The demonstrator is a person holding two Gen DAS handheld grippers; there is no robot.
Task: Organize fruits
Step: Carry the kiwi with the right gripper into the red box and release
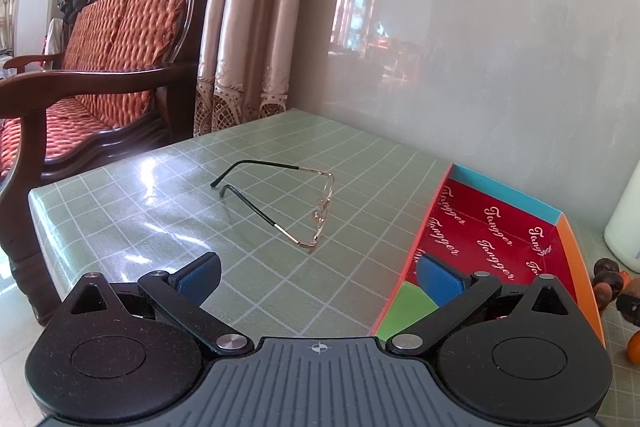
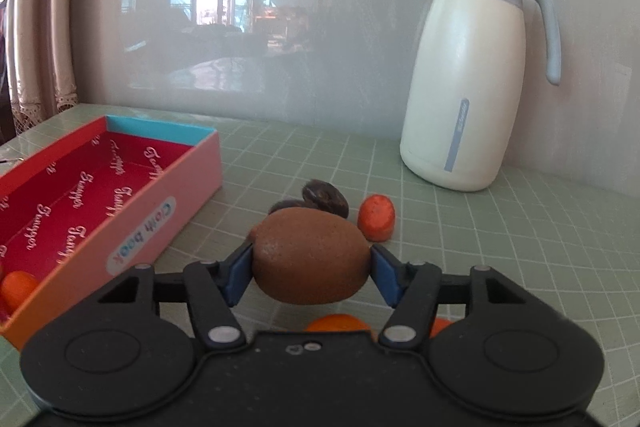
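In the right wrist view my right gripper (image 2: pixel 311 267) is shut on a brown kiwi (image 2: pixel 310 257), held just above the table. Behind it lie dark brown fruits (image 2: pixel 324 197) and an orange fruit (image 2: pixel 376 217); another orange one (image 2: pixel 338 323) shows under the kiwi. The open box with red lining (image 2: pixel 100 187) stands to the left, an orange fruit (image 2: pixel 18 289) in its near end. In the left wrist view my left gripper (image 1: pixel 318 277) is open and empty, beside the box's (image 1: pixel 496 239) left wall. Dark fruits (image 1: pixel 608 279) and an orange one (image 1: pixel 634 347) lie right of the box.
A white jug with a grey lid (image 2: pixel 472 83) stands at the back right by the wall. A pair of glasses (image 1: pixel 288 203) lies on the green checked tablecloth (image 1: pixel 160 195) left of the box. A wooden sofa (image 1: pixel 80 75) is beyond the table's left edge.
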